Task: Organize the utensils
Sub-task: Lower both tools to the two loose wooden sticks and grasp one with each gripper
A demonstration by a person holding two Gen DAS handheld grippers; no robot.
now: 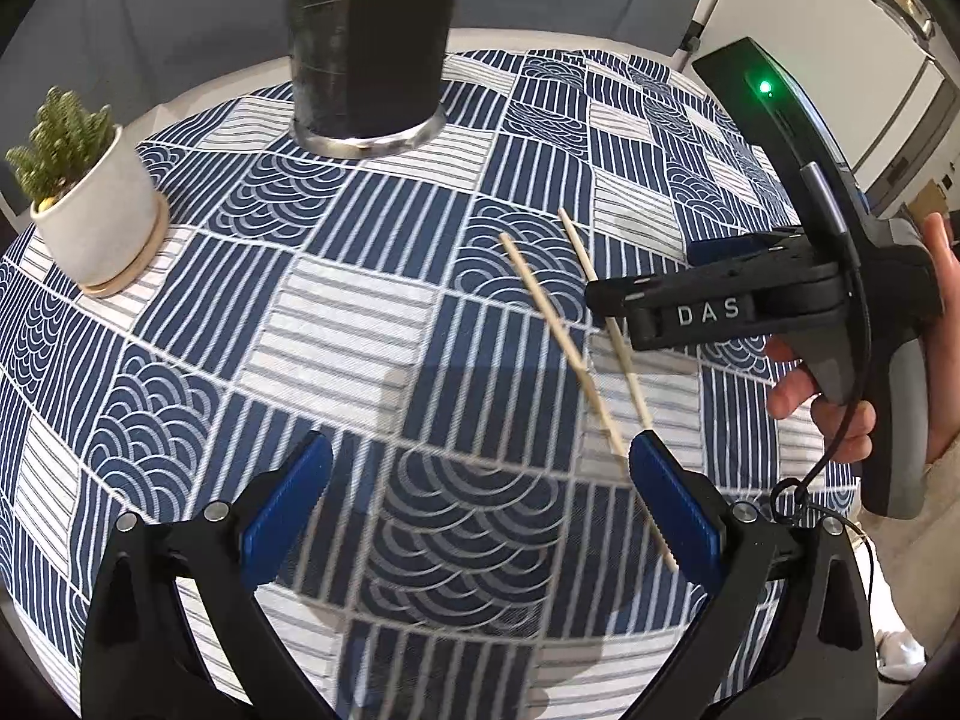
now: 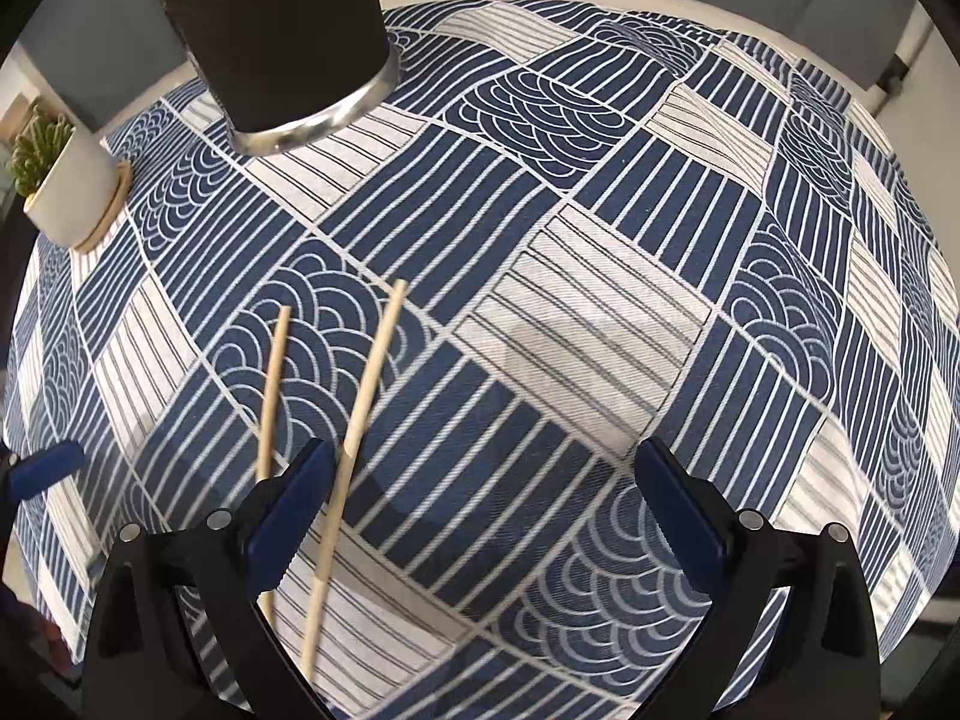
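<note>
Our right gripper [image 2: 480, 516] hangs wide open and empty over two chopsticks [image 2: 366, 384] on the tablecloth [image 2: 600, 312], and we risk rolling them apart toward its near edge.

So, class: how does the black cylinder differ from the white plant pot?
The cylinder is tall, dark and straight-sided with a metal band at its base; the pot is short, white and tapered, on a saucer, holding a green plant. Both stand upright on the patterned cloth.
</note>
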